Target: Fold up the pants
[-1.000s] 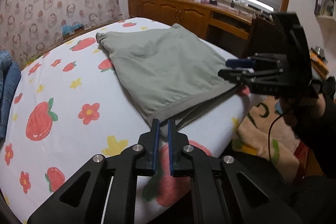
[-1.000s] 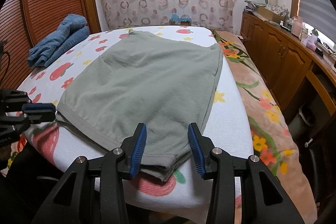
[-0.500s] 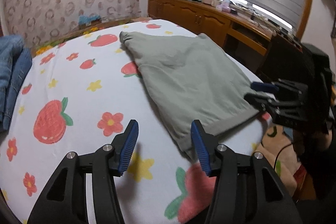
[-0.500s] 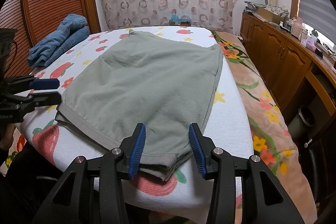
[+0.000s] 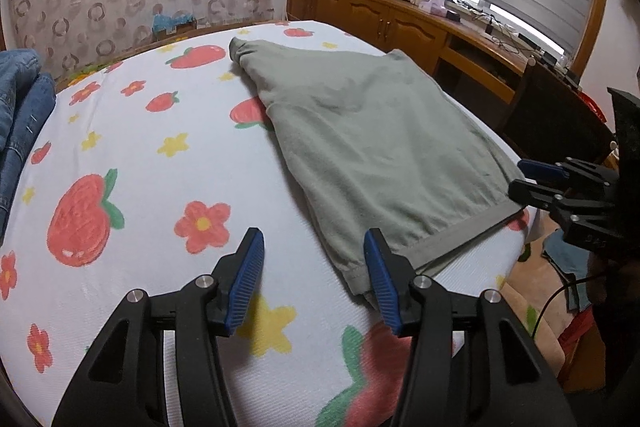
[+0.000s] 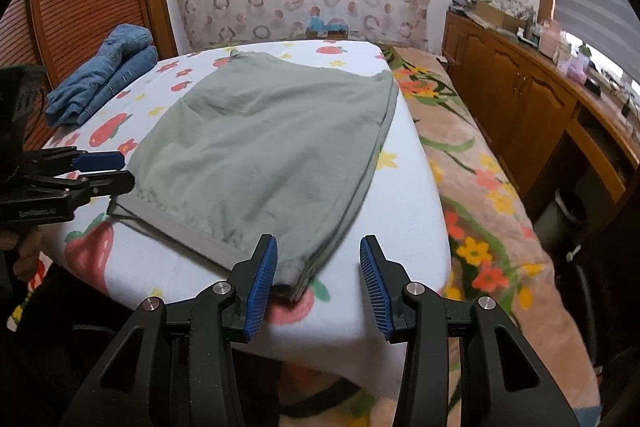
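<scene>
Though folded, grey-green pants (image 6: 264, 151) faintly creased

pants (image 6: 264, 147) on bed (image 6: 416, 227) | jeans (image 6: 104, 83) at far left corner

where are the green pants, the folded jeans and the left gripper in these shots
green pants (image 6: 264, 147), right wrist view, middle of the flat fabric
folded jeans (image 6: 104, 79), right wrist view, middle of the blue stack
left gripper (image 5: 314, 283), left wrist view, midway between the tips of its jaws
</scene>
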